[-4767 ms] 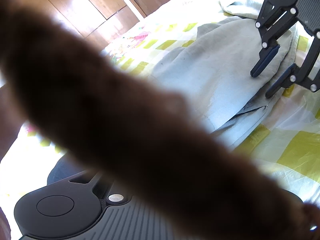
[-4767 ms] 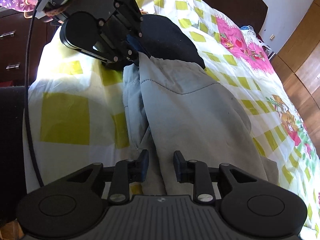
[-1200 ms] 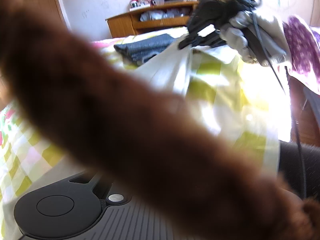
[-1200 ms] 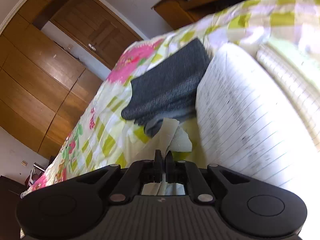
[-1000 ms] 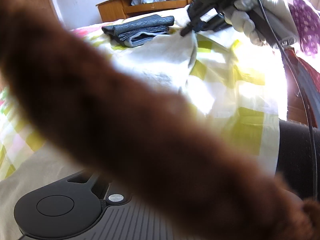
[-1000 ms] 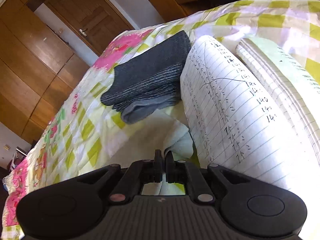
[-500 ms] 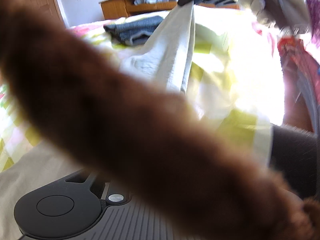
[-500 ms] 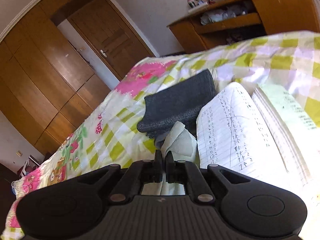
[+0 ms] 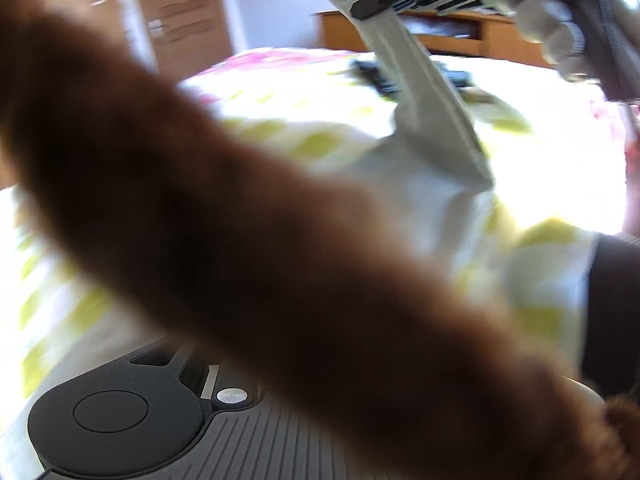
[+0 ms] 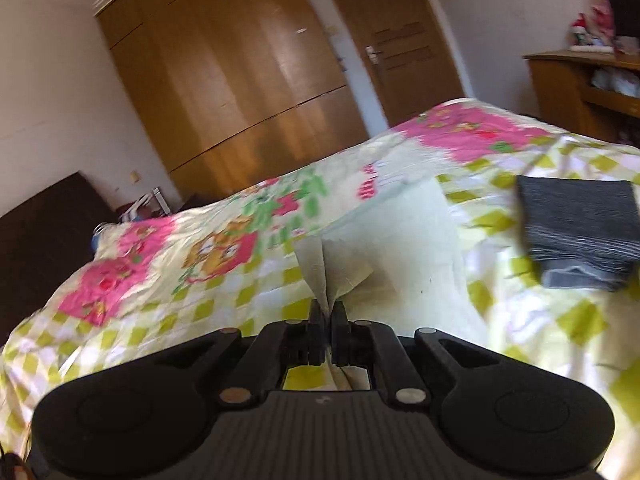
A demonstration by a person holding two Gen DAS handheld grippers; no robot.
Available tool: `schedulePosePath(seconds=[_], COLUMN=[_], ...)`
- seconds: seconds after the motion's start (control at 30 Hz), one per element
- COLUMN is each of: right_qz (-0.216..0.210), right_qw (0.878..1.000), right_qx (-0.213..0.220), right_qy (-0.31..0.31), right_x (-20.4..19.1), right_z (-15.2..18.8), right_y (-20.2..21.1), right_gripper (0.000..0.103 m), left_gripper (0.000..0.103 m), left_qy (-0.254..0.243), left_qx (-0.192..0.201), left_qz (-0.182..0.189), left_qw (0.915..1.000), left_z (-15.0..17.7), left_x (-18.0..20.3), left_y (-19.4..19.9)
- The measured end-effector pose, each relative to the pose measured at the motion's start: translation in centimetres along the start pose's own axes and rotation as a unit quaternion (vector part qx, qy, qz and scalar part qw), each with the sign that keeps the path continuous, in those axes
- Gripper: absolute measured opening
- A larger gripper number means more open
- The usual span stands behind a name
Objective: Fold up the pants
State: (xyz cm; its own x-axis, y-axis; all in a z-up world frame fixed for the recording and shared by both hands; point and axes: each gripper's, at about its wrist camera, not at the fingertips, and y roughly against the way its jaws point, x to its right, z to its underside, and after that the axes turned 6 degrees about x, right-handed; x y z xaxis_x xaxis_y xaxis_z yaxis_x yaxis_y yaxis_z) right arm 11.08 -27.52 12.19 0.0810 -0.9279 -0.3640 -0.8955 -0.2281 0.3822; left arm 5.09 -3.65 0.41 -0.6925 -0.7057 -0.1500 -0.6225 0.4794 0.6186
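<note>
Since half a second ago, the right tongs [image 10: 328, 312] have swung away from the lined notebook, which is gone from the right wrist view, and the pale pants [image 9: 424, 120] have risen higher off the bed.

Right wrist view: the right tongs are pinched almost fully together on a thin edge of the pale pants, which stands up in a small crumpled peak just past the fingertips. Beyond it, more of the pale cloth lies on the bed [image 10: 160, 280], whose sheet has yellow-green checks and pink flowers. A folded dark grey garment [image 10: 576, 228] lies on the bed, well apart to the right. Wooden wardrobe doors [image 10: 240, 80] fill the background.

Left wrist view: a blurred brown band [image 9: 280, 260] crosses most of the frame and hides the left tongs' fingertips, so I cannot tell whether they are open or gripping anything. Top right, a gloved hand [image 9: 560, 28] holds the right tongs high, with the pants hanging from them in a long strip down to the bed.

Judging from this, the pants are lifted and being straightened; no neat fold is visible yet, so laying flat and folding appear to remain.
</note>
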Motion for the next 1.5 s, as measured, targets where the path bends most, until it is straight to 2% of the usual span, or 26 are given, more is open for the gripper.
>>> schedulePosePath(seconds=[0.13,0.27,0.37,0.53,0.77,0.97,1.07,1.1,1.13,1.27,1.37,1.43,1.5], right_qz=[-0.074,-0.136,-0.142,-0.136,-0.117,-0.112,-0.106,-0.105,-0.105,-0.088,-0.082,-0.093,-0.115], right_qw=[0.992,0.969,0.951,0.937,0.928,0.921,0.929,0.932,0.935,0.949,0.959,0.958,0.95], right_qx=[-0.045,-0.11,-0.165,-0.185,-0.159,-0.142,-0.137,-0.133,-0.128,-0.088,-0.055,-0.032,-0.013], right_qy=[0.09,0.176,0.222,0.264,0.315,0.344,0.327,0.319,0.315,0.289,0.266,0.269,0.291], right_x=[-8.5,-15.2,-17.1,-17.1,-18.5,-20.2,-20.5,-20.5,-20.5,-20.5,-21.2,-22.5,-24.4], right_z=[3.7,9.9,15.1,18.2,17.5,17.7,17.3,16.9,16.5,13.4,11.0,10.0,9.8], right_y=[-4.0,-7.2,-8.5,-7.3,-7.0,-7.4,-7.7,-7.5,-7.4,-6.6,-6.2,-5.9,-5.6], right_gripper=[0.021,0.022,0.022,0.022,0.024,0.035,0.033,0.026,0.025,0.024,0.024,0.024,0.024], left_gripper=[0.027,0.027,0.027,0.027,0.028,0.028,0.028,0.028,0.028,0.028,0.028,0.028,0.028], left_qy=[0.032,0.056,0.071,0.089,0.099,0.109,0.114,0.114,0.114,0.13,0.148,0.16,0.167], left_qx=[-0.018,-0.03,-0.04,-0.041,-0.021,-0.012,-0.004,-0.002,0.0,0.008,-0.002,-0.011,-0.013], left_qz=[-0.062,-0.1,-0.113,-0.109,-0.114,-0.121,-0.124,-0.127,-0.13,-0.145,-0.158,-0.158,-0.154], left_qw=[0.9974,0.993,0.9902,0.9892,0.9883,0.9866,0.9857,0.9854,0.9849,0.9808,0.9763,0.9743,0.9737], left_z=[2.6,5.0,6.5,8.4,9.4,10.1,10.4,10.5,10.6,11.5,12.5,13.1,13.5], left_x=[-4.4,-6.9,-7.7,-7.9,-8.0,-8.1,-8.3,-8.3,-8.3,-8.9,-9.6,-9.9,-9.8], left_y=[2.2,4.9,6.0,7.0,8.1,9.1,9.5,9.7,9.9,11.4,11.8,11.7,11.8])
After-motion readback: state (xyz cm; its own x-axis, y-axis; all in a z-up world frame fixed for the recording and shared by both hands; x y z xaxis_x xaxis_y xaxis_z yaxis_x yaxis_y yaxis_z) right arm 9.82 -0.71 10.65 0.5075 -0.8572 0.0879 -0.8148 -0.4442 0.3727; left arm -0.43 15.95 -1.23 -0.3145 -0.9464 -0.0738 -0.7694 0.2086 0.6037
